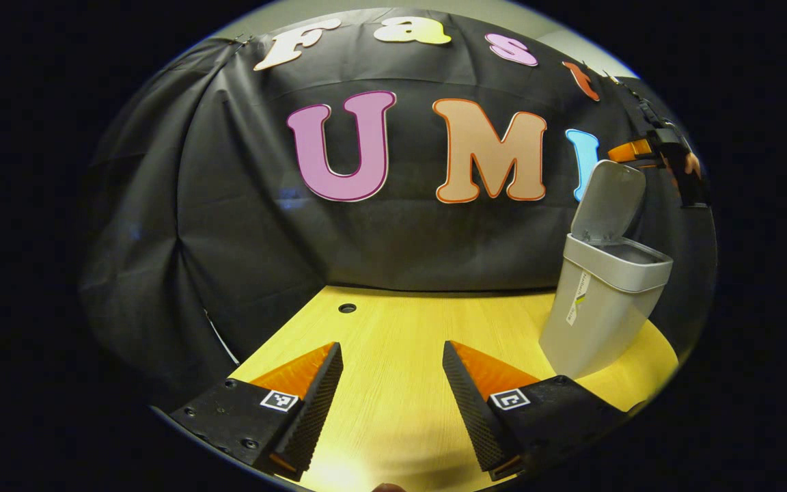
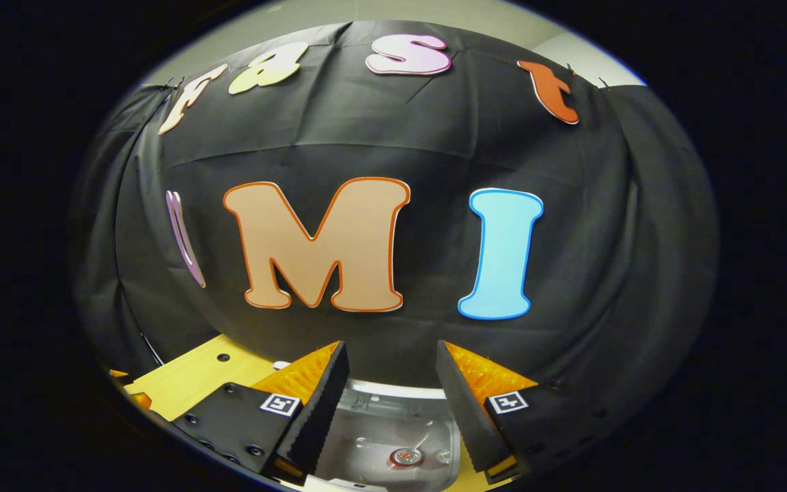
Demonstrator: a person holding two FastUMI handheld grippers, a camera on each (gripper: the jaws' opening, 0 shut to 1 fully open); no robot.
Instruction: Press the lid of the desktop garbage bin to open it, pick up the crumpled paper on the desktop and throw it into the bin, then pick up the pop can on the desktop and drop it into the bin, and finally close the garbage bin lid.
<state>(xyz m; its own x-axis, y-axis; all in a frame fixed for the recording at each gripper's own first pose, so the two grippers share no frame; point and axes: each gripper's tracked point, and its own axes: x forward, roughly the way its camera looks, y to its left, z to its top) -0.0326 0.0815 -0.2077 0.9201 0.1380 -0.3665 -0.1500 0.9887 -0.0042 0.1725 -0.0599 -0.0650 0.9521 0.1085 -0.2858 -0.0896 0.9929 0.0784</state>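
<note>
The grey desktop bin (image 1: 598, 321) stands at the table's right side with its lid (image 1: 609, 201) tipped up and open. My left gripper (image 1: 392, 355) hovers open low over the yellow table (image 1: 393, 328), left of the bin, with nothing between its fingers. Farther off, my right gripper (image 1: 639, 154) hangs above the bin beside the raised lid. In the right gripper view, that gripper (image 2: 392, 355) is open and empty over the bin's mouth (image 2: 366, 424). The round top of the pop can (image 2: 406, 456) lies down inside the bin.
The black cloth wall closes the back and both sides of the table. A small round hole (image 1: 347, 308) sits in the tabletop near the back edge. A strip of yellow table (image 2: 195, 376) lies to the left of the bin.
</note>
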